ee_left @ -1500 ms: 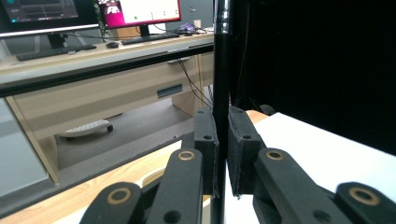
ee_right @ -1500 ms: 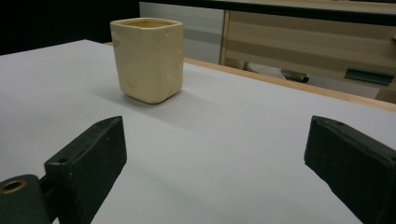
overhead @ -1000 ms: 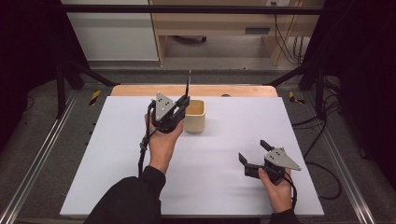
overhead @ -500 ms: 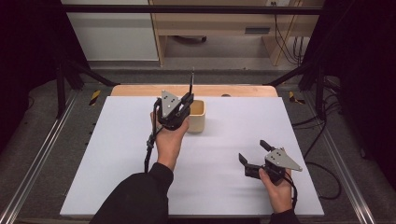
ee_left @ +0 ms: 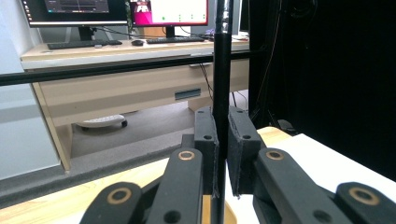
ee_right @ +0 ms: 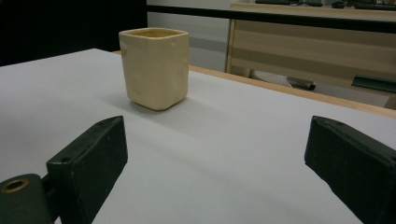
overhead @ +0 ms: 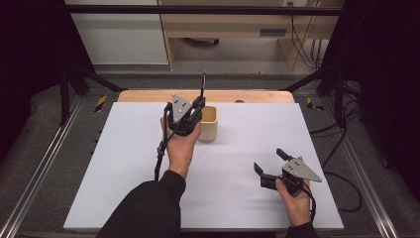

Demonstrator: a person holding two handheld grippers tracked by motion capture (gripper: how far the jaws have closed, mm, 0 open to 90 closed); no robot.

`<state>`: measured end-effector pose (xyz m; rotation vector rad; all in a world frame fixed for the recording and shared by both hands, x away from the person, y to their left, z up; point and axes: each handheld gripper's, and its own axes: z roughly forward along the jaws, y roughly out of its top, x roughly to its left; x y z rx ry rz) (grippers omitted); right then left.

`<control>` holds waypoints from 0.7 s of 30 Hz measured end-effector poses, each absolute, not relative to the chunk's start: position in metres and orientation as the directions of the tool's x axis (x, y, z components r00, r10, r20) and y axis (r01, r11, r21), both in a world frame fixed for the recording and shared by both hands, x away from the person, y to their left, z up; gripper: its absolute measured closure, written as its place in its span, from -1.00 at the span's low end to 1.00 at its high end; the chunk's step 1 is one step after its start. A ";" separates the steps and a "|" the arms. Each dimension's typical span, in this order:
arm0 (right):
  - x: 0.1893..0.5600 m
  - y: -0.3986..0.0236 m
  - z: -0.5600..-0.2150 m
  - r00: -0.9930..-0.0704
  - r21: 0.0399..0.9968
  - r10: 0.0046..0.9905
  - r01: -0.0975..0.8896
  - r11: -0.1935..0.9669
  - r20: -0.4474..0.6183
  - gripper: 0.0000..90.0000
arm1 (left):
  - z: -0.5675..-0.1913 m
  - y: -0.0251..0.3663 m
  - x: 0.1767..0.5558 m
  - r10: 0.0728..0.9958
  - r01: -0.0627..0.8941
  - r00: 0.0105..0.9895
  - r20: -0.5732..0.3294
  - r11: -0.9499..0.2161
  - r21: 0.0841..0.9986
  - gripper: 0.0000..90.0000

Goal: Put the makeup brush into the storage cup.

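Observation:
My left gripper (overhead: 199, 103) is held up over the white mat, shut on a thin black stick (overhead: 203, 84) that stands upright between its pads. In the left gripper view the stick (ee_left: 222, 70) rises straight from the closed jaws of that gripper (ee_left: 223, 135). Right beside and partly behind that hand sits a pale yellow square cup (overhead: 209, 125), upright with its mouth open. My right gripper (overhead: 270, 161) rests low at the near right of the mat, open and holding nothing. From the right gripper (ee_right: 222, 140) the cup (ee_right: 155, 67) stands farther off, to the left.
The white mat (overhead: 124, 163) covers a wooden table whose bare far edge (overhead: 148, 95) shows behind the cup. Metal rails (overhead: 44, 163) run along both sides. A desk with monitors (ee_left: 116, 9) stands beyond the table.
My left hand has shifted a little to the right, toward the cup, with the stick still upright in its jaws. The right hand has stayed in place.

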<state>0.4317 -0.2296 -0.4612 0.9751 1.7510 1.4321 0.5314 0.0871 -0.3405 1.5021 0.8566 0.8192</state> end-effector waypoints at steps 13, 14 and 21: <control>0.432 -0.231 -0.462 -0.499 0.983 0.866 0.138 0.121 -0.037 -0.86 | -0.348 0.086 0.543 0.880 0.064 0.476 0.014 -0.051 0.997 0.86; 0.432 -0.231 -0.462 -0.498 0.983 0.866 0.137 0.122 -0.038 -0.86 | -0.348 0.086 0.544 0.881 0.064 0.473 0.012 -0.048 0.997 0.86; 0.432 -0.232 -0.462 -0.499 0.984 0.866 0.134 0.120 -0.038 -0.86 | -0.349 0.086 0.544 0.885 0.052 0.466 0.010 -0.039 0.998 0.86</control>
